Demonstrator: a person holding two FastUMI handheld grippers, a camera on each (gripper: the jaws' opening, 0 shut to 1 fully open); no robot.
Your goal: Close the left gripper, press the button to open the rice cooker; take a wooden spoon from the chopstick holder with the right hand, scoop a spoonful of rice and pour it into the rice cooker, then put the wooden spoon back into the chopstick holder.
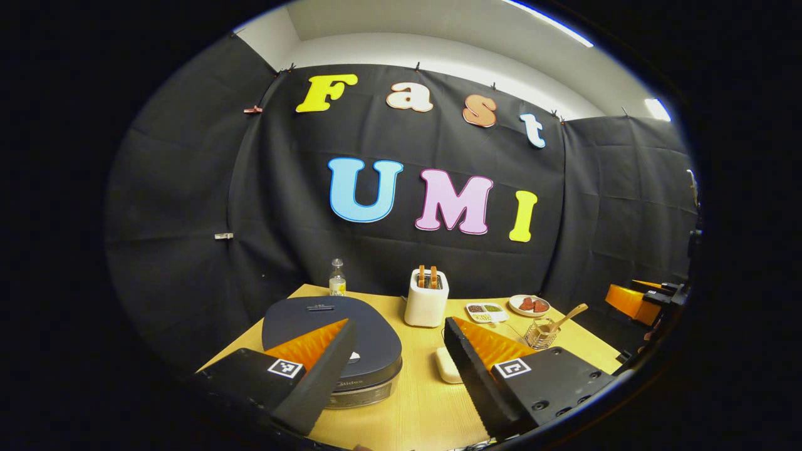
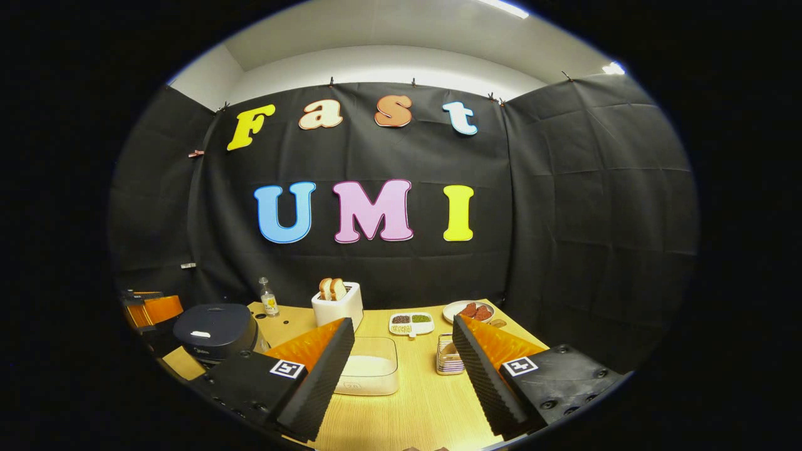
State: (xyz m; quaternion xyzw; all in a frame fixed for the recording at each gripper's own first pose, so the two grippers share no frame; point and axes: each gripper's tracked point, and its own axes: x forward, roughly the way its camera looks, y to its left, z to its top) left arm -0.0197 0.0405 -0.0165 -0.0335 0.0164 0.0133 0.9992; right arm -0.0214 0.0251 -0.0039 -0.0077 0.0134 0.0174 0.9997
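Both jaws wide, empty. Left gripper (image 1: 395, 369) hovers over table, cooker (image 1: 335, 338) lid down beneath its left finger; spoon (image 1: 567, 315) in holder (image 1: 540, 335) right of cooker. Risk: unclosed fingers straddle the button, lid stays down.

Both views low, facing table (image 1: 426, 401)

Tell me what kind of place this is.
Probably a mock kitchen counter in a recording booth: a wooden table holding a rice cooker and toaster, backed by black cloth.
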